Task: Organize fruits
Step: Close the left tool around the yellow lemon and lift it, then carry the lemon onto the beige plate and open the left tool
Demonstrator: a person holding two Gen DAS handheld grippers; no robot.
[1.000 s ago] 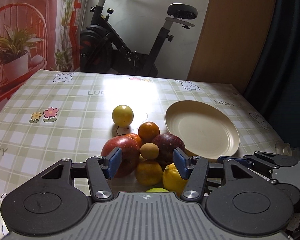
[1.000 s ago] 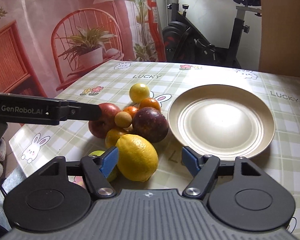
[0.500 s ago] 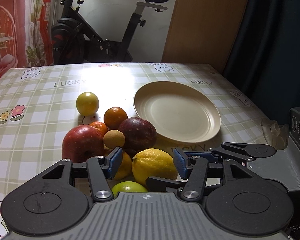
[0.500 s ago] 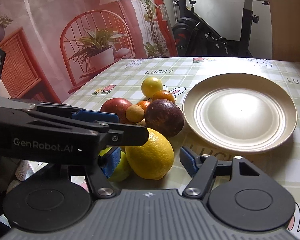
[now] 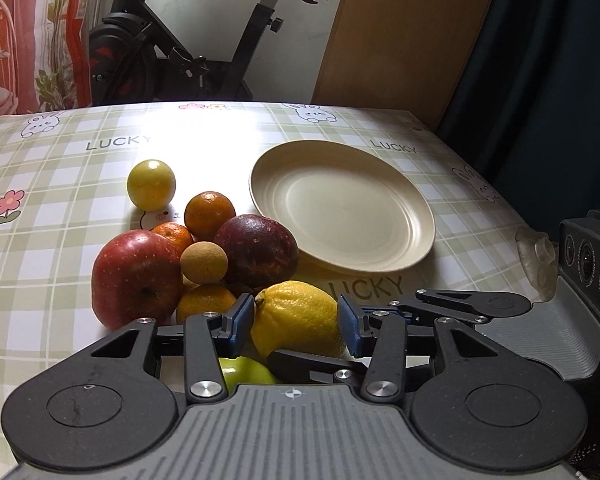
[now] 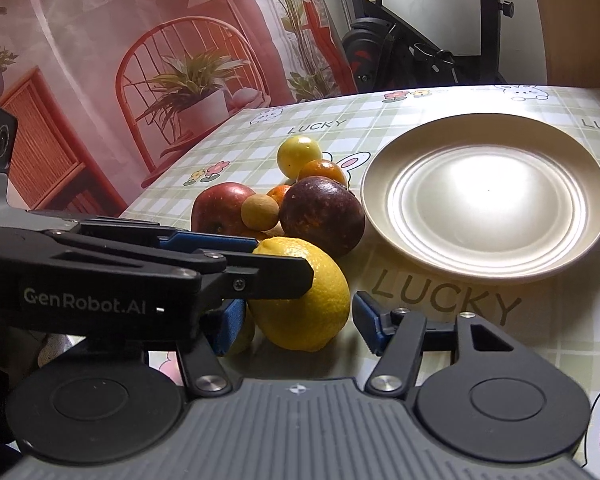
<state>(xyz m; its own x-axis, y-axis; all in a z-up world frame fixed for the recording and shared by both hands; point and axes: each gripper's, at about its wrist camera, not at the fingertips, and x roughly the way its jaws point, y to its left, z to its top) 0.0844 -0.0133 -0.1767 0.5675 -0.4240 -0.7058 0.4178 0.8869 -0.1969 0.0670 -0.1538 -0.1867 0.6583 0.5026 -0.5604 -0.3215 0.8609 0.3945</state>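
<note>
An exercise bike [image 5: 204, 40] stands behind a counter [image 5: 80, 168] spread with a green checked "LUCKY" cloth, where fruit lies heaped just beside an empty cream plate [image 5: 342, 204]. The lemon [image 5: 296, 316] sits at the near edge of the heap, the closest fruit to both tools and so the likely first pick for the plate. The left hand-held gripper [image 5: 296, 322] is spread, its blue pads either side of the lemon with a sliver of gap visible, not yet pinching. The right hand-held gripper [image 6: 298, 320] is also spread, low on the counter, its right pad clear of the fruit.

The left wrist view shows a green fruit [image 5: 244, 372] tucked under the lemon's near side and the apple's [image 5: 136, 276] full face. The right wrist view shows the left tool crossing in from the counter's left side, part of its arm lying over the lemon's top, and a red mural of a chair and plant [image 6: 188, 80] beyond the counter's far edge.
</note>
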